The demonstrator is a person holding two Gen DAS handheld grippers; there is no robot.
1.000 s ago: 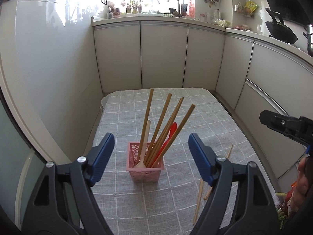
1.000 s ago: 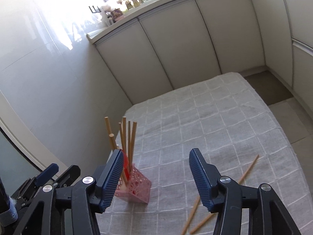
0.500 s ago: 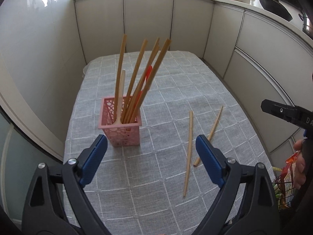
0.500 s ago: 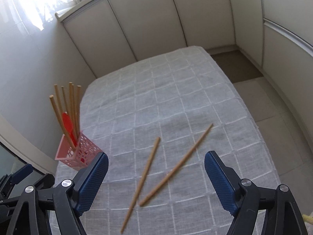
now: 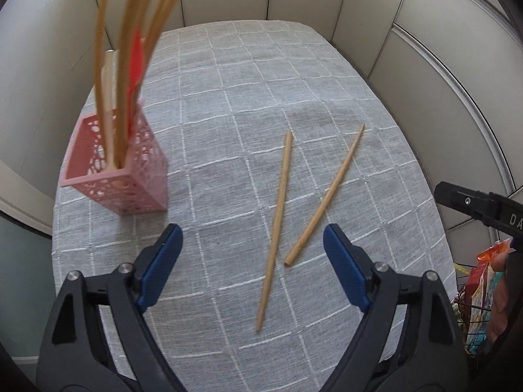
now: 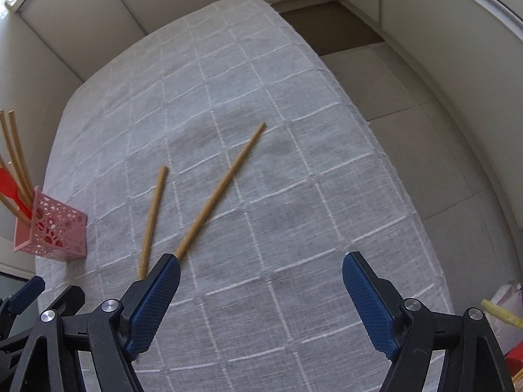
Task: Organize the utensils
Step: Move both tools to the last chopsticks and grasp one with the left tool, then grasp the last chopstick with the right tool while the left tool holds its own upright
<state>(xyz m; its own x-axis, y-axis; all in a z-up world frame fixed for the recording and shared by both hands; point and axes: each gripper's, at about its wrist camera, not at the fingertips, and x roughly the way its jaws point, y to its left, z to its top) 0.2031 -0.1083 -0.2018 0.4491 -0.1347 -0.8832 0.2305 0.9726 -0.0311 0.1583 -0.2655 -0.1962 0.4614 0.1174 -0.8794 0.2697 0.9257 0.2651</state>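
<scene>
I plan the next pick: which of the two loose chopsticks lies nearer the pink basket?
The longer-looking chopstick, on the side of the pink basket; the other chopstick lies further right.

Two loose chopsticks (image 5: pixel 277 228) (image 5: pixel 327 192) lie on the table; one pink basket (image 5: pixel 130 192); one red spoon (image 5: pixel 135 65) inside.
</scene>
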